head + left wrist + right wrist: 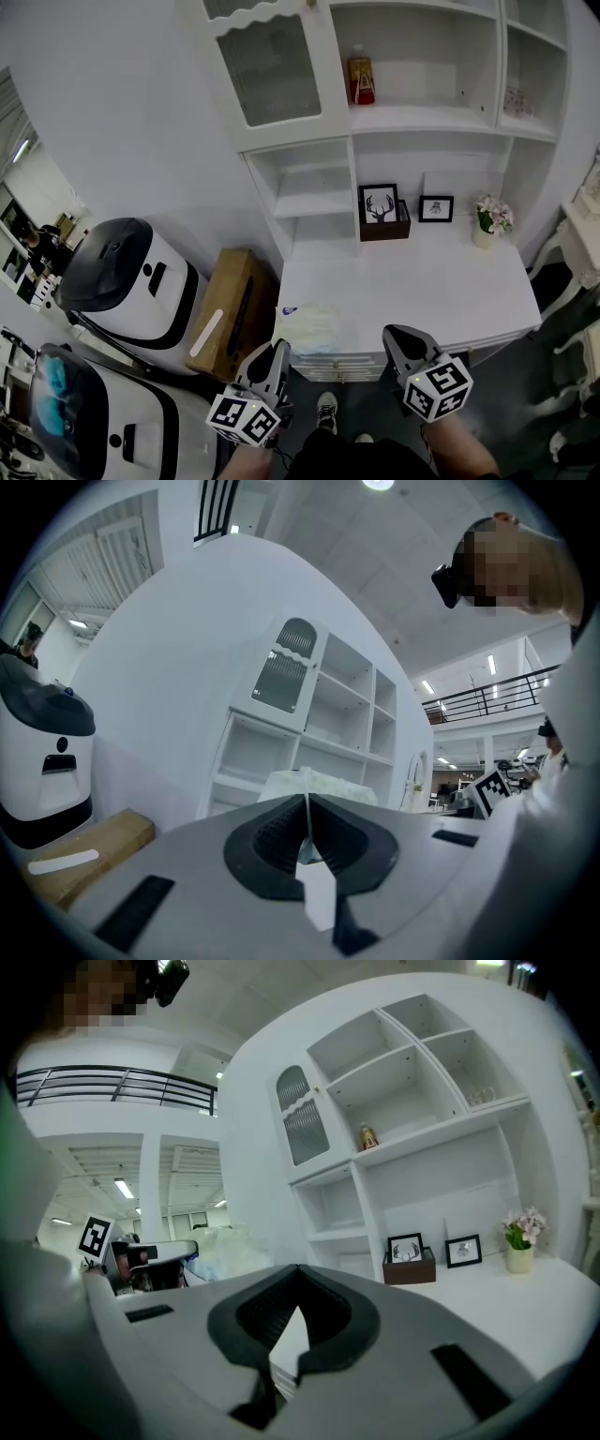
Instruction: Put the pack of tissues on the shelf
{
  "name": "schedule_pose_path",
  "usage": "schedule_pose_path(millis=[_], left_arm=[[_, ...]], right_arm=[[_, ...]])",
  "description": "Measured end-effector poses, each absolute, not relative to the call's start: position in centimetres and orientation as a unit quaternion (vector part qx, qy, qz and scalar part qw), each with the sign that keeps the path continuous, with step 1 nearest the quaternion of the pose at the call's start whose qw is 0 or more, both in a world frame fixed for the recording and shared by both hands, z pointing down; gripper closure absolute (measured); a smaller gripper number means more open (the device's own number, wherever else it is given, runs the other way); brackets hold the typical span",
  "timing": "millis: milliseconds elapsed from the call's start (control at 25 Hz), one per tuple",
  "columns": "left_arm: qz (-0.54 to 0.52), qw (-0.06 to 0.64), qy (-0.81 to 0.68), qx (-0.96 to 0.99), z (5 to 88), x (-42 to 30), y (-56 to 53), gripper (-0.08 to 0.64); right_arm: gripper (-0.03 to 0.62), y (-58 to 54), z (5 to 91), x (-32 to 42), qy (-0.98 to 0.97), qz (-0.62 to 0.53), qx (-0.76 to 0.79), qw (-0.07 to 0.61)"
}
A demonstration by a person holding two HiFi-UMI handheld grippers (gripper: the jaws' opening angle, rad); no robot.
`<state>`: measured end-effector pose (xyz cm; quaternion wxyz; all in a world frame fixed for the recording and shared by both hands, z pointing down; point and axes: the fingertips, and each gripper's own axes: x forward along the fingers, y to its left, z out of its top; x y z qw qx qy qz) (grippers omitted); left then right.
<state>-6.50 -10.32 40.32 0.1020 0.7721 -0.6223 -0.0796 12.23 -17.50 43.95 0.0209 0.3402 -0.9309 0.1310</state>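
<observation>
Both forearms (461, 448) reach forward, level. The left tool (279, 349), jaws closed together, has its tip just beside the pack of tissues (309, 328), at its near-left corner. The right tool (394, 331), also closed and empty, is right of the pack. The pack lies on the white surface (441, 281), with the shelf (412, 118) beyond it.

Item one: the pack of tissues (309, 327), soft, in pale crinkled plastic wrap with a blue mark at its left end. It lies flat on the front left corner of the white desk (431, 291).

Item two: the shelf (422, 119), a white unit rising from the desk's rear, with tiers of open compartments. It stands well apart from the pack.
</observation>
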Motion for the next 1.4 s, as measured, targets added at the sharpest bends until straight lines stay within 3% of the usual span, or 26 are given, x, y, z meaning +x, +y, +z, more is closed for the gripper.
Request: schedule_pose_path(millis=[1400], left_arm=[[-0.082, 0.118, -0.588, 0.796, 40.8, -14.9, -24.4, 0.551]], right_arm=[[0.589, -27.7, 44.6, 7.1, -0.901, 0.145, 0.408, 0.033]])
